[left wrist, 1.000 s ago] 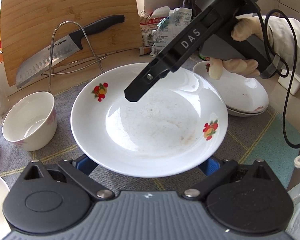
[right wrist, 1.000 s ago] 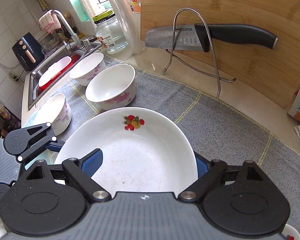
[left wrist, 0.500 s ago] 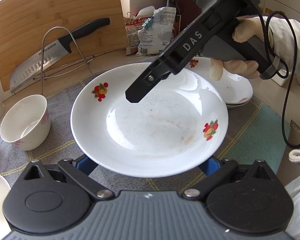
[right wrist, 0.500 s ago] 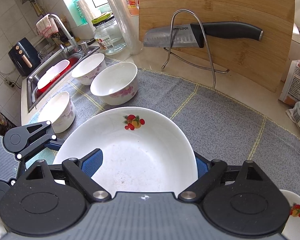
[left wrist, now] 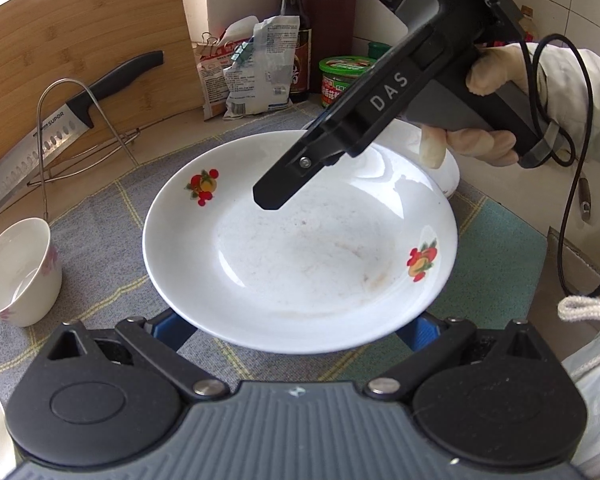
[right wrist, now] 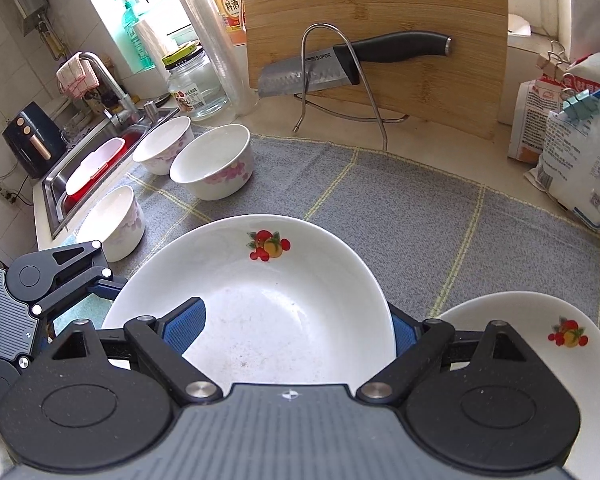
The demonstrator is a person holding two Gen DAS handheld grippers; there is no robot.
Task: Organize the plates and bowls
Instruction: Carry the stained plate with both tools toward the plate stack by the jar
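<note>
While bowls (right wrist: 212, 166) crowd left, stacked plates (right wrist: 572, 344) sit right.

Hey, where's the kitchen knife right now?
The kitchen knife rests across a wire rack against the upright wooden cutting board, at the back of the counter behind the grey mat, in both wrist views.

The grey mat (right wrist: 440, 216) lies bare between the held plate (right wrist: 260, 300) and the wire knife rack (right wrist: 340, 80) at the cutting board (right wrist: 380, 20), so that stretch is free to pass. To the left three bowls (right wrist: 214, 164) stand close together along the mat's edge by the sink (right wrist: 60, 184), and to the right clipped bags (right wrist: 572, 152) crowd the counter's edge. A stacked plate (right wrist: 540, 328) sits low on the right, apparently just beside the held one.
</note>
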